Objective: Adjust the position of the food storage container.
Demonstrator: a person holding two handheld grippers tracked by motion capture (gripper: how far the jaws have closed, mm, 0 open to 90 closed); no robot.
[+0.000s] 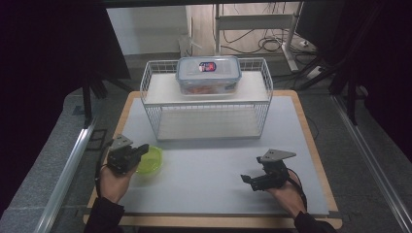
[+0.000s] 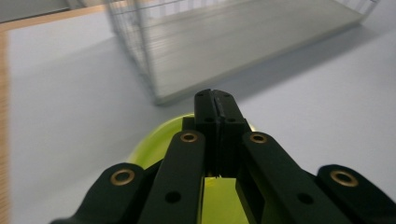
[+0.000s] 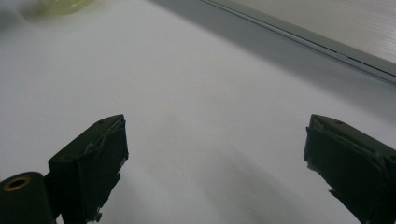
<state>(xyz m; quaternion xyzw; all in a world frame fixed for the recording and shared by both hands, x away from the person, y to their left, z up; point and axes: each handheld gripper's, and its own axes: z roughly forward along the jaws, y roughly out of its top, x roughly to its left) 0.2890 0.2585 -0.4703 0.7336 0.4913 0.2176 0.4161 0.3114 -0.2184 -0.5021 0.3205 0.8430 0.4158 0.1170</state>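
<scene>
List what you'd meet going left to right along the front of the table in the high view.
Left claw → green bowl → bare grey table top → right claw.

A wire rack [image 1: 206,104] stands at the far middle of the worktop [image 1: 214,170]. On its upper shelf sits a lidded container [image 1: 208,74], roughly centred. A bowl [image 1: 149,160] rests on the worktop before the rack's left end, near the left edge. The left gripper [image 1: 141,149] is at the bowl's left side, its jaws reaching over the bowl's rim; in the left gripper view the bowl [image 2: 161,140] lies under and behind the jaws, with the rack [image 2: 233,42] beyond it. The right gripper [image 1: 248,179] sits at the near right of the worktop, well apart from the bowl, before the rack's right end.
</scene>
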